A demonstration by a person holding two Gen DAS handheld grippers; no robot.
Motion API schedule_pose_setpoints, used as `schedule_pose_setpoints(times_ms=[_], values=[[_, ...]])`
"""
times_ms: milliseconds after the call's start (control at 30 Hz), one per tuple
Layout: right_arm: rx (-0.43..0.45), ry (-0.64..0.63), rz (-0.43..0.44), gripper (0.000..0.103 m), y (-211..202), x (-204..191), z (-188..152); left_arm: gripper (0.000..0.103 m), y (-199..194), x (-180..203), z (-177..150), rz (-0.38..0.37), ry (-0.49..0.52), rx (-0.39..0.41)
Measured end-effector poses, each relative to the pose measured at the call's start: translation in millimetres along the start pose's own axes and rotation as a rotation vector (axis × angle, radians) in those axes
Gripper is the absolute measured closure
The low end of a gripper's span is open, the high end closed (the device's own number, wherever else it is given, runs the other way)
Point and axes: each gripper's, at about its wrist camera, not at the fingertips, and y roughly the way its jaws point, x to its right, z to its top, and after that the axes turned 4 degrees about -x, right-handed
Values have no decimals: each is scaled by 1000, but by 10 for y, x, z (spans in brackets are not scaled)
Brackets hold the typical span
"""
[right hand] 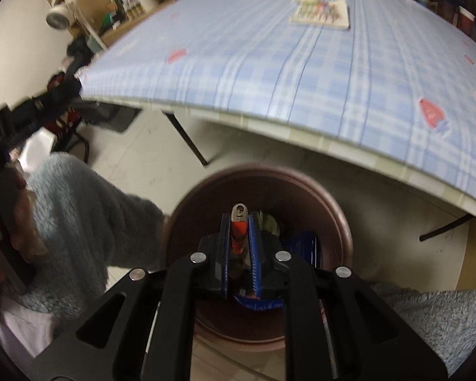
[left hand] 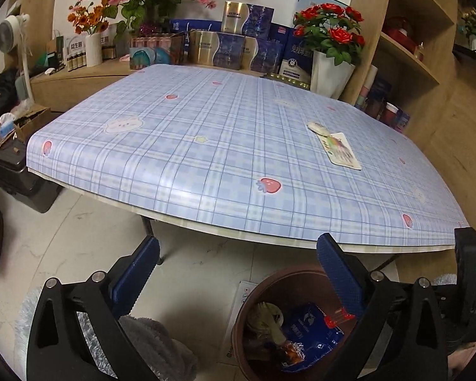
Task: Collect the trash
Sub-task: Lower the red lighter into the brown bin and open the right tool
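Right tongs (right hand: 239, 231) pinching lighter (right hand: 238, 222), over bin (right hand: 301, 184)

Indoor light even and moderate. Left view sharp; right view motion-blurred across the worktop (right hand: 301, 73). Fisheye bending, dark corners throughout.

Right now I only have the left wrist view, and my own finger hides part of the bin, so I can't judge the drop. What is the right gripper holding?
Observer: The right gripper is shut on a red lighter, metal cap forward.
Operator: Is it over the bin?
Observer: Yes. In the right wrist view the lighter points into the mouth of the brown bin.
Operator: Anything close to that rim?
Observer: A fuzzy blue sleeve lies beside its left edge.
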Motion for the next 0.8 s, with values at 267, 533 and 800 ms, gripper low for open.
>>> schedule_pose_setpoints(times_ms=[267, 533, 800], values=[[-69, 29, -30, 88, 143, 32, -50, 6, 49, 74, -45, -8, 36, -9], [-20, 64, -52, 44, 40, 134, -45, 6, 76, 91, -57, 2, 37, -15], [95, 81, -121, 6, -207, 195, 9, 6, 99, 155, -66, 11, 61, -17]])
